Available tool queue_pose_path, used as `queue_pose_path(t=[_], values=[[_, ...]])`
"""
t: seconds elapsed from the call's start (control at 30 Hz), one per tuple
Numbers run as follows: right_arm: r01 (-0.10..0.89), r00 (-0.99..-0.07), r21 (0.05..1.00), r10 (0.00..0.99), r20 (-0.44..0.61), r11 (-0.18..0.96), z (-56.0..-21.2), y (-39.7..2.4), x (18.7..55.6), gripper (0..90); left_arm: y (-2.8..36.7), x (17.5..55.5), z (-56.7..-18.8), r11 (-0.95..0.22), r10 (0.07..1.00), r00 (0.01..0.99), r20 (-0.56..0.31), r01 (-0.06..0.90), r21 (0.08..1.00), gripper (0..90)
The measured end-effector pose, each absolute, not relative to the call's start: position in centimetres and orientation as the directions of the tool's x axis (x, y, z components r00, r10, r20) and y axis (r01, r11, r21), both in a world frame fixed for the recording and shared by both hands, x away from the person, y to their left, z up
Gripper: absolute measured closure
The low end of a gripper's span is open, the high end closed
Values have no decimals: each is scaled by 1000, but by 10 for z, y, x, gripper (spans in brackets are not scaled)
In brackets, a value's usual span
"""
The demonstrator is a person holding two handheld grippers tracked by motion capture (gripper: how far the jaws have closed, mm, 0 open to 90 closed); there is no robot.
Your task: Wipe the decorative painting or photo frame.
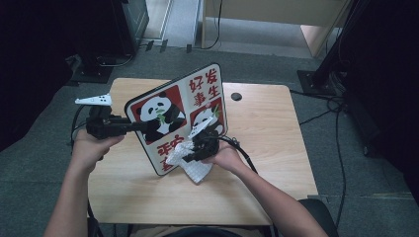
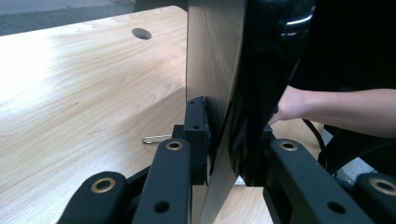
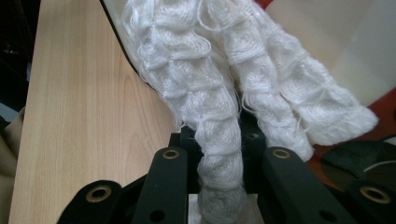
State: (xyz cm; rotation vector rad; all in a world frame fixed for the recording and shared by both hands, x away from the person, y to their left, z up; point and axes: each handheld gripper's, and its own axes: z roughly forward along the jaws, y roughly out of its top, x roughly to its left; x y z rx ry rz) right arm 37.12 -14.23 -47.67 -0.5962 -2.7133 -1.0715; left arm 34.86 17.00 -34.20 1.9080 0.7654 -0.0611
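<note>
In the high view, a person sits at a light wooden table [image 1: 267, 148] with both forearms coming in from below. The left gripper [image 1: 141, 126] points across toward the right and has its jaws clamped on the left edge of a square board [image 1: 190, 106]. The board has a white face, a black rim and red panels with pandas and red characters. It is held tilted above the table's middle, its printed face turned up toward the camera and its lower corner close to the tabletop. The right gripper [image 1: 195, 148] sits at the lower part of the board's face and holds a white cloth [image 1: 190, 160], which lies bunched against the printed side and hangs down over the lower edge. A small dark hole [image 1: 236, 96] sits near the table's far edge.

In the left gripper view, the two black jaws stand close together with the board's edge [image 2: 219, 93] pinched between their pads, the wood-coloured back to one side and the glossy black rim to the other. A paper clip [image 2: 156, 139] lies on the table just beyond the jaws. The person's other forearm [image 2: 345, 109] crosses behind the board.

In the right gripper view, the jaws are closed tight on a twisted fold of the cloth [image 3: 219, 154]. The rest of the knitted cloth spreads upward against the board [image 3: 336, 46], with the table to the left.
</note>
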Motion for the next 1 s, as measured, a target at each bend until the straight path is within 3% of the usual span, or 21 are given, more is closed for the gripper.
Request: queue_pose_path(t=[0.33, 1.0], values=[[420, -907, 606, 305, 289, 676, -465, -143, 372, 782, 170, 349, -342, -264, 479, 796, -371, 533, 804, 764], [390, -920, 678, 296, 257, 623, -397, -139, 370, 783, 173, 348, -342, -265, 484, 791, -374, 540, 799, 722]])
